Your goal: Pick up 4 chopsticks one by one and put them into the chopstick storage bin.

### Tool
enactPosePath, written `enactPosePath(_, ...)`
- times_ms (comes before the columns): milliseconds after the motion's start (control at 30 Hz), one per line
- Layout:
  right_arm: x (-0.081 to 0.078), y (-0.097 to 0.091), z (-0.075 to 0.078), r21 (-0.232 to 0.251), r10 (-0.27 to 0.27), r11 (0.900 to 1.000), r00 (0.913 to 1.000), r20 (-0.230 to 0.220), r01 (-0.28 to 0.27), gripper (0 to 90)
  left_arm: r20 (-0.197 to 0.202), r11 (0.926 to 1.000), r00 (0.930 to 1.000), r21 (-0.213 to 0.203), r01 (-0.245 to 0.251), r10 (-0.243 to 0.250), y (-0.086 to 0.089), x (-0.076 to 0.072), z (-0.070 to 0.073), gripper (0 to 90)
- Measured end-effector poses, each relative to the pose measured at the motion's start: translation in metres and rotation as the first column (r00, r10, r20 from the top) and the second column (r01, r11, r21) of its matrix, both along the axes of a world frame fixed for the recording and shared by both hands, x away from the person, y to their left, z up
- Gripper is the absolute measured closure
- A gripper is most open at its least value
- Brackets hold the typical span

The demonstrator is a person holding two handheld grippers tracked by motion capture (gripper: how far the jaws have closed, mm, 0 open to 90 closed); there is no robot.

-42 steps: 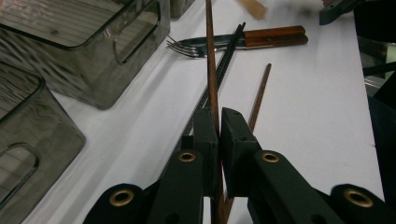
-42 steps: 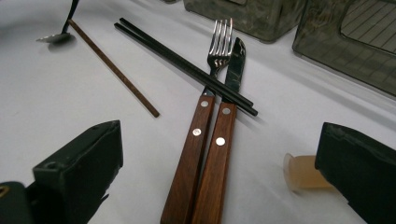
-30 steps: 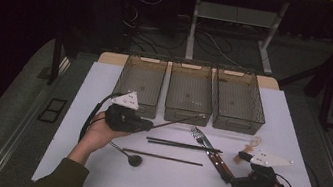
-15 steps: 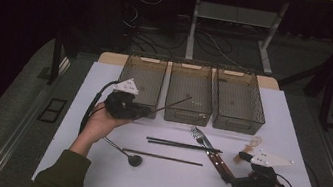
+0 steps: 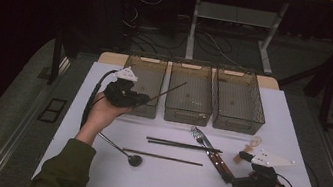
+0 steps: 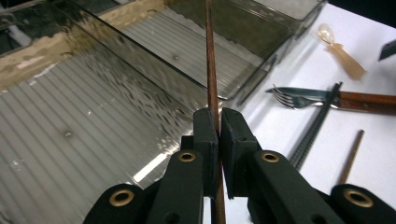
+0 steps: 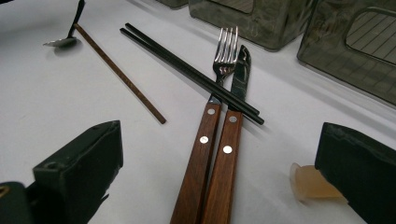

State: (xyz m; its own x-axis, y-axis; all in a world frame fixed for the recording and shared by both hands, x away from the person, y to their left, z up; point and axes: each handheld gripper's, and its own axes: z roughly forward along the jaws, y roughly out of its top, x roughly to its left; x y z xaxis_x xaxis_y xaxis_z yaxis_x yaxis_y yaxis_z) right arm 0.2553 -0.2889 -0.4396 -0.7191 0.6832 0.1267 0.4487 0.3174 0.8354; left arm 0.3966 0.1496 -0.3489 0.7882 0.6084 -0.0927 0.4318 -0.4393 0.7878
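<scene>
My left gripper (image 5: 141,99) (image 6: 218,120) is shut on a thin brown chopstick (image 5: 167,92) (image 6: 211,70). It hovers over the near end of the left clear bin (image 5: 157,70) (image 6: 70,116), and the stick's far tip slants toward the middle bin (image 5: 187,112). My right gripper (image 5: 240,182) (image 7: 219,179) rests low at the table's front right, jaws wide apart. Between them lie the wooden handles of a fork (image 7: 201,154) and a knife (image 7: 229,163). A pale translucent spoon (image 7: 310,184) lies by the right jaw.
On the white table (image 5: 275,126) lie a pair of black chopsticks (image 5: 181,145) (image 7: 187,70), a second brown chopstick (image 5: 162,157) (image 7: 119,72) and a small metal ladle (image 5: 121,150). A third bin (image 5: 246,119) stands at the right. The table edge runs close behind my right hand.
My left hand has lifted and carried the brown chopstick away from the table's middle, up over the left bin. The right hand has stayed put.
</scene>
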Motion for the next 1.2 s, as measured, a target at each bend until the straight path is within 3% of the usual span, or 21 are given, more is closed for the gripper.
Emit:
enactPosePath(433,-0.001,0.0,0.002,0.001,0.002,1.0,0.9999,0.012,-0.002,1.2,0.02,0.9931,0.9929,-0.008,-0.117,0.117,0.003,0.02,0.007,84.6)
enactPosePath(567,-0.002,0.0,0.002,0.005,0.001,1.0,0.9999,0.014,-0.001,1.1,0.028,0.9896,0.9893,0.01,-0.143,0.143,0.003,0.028,0.007,84.6)
enactPosePath(867,-0.002,0.0,0.002,0.011,0.003,0.9999,0.9999,0.014,-0.004,1.1,0.033,0.9754,0.9749,-0.003,-0.22,0.22,0.008,0.05,0.005,84.6)
enactPosePath(1200,-0.003,-0.001,0.004,0.018,0.002,0.9998,0.9998,0.018,-0.002,1.2,0.048,0.958,0.9586,0.047,-0.283,0.281,0.011,0.075,-0.004,84.6)
